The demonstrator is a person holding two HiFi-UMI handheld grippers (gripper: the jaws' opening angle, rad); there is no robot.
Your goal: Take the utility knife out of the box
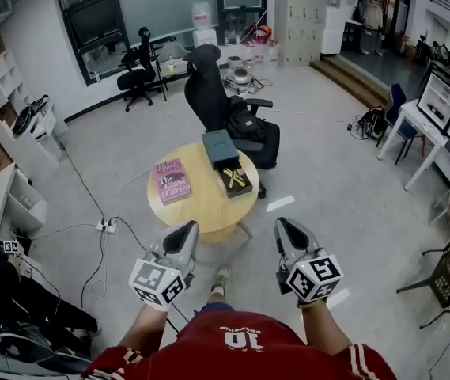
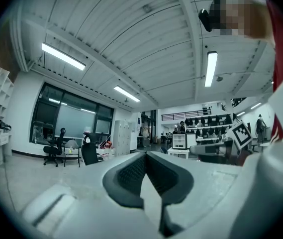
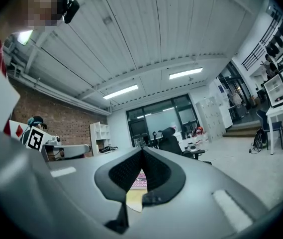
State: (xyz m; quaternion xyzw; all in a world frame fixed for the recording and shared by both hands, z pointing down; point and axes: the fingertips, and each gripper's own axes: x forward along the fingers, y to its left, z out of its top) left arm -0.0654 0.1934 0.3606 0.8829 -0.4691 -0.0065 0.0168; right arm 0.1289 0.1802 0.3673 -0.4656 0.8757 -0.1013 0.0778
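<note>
In the head view a round wooden table (image 1: 201, 204) stands ahead of me. On its far right side lies an open dark box (image 1: 235, 181) with a yellow utility knife (image 1: 236, 178) inside, and its teal lid (image 1: 220, 147) rests just behind. My left gripper (image 1: 185, 232) and right gripper (image 1: 286, 229) are held side by side, short of the table's near edge, both shut and empty. In the left gripper view the left gripper (image 2: 145, 155) points level across the room. Through the right gripper (image 3: 142, 150) in its own view, a slice of the table and the pink book (image 3: 140, 179) shows.
A pink book (image 1: 172, 180) lies on the table's left side. A black office chair (image 1: 217, 93) with a backpack (image 1: 252, 133) stands behind the table. A power strip (image 1: 107, 226) and cables trail over the floor at left. Desks and chairs line the right wall.
</note>
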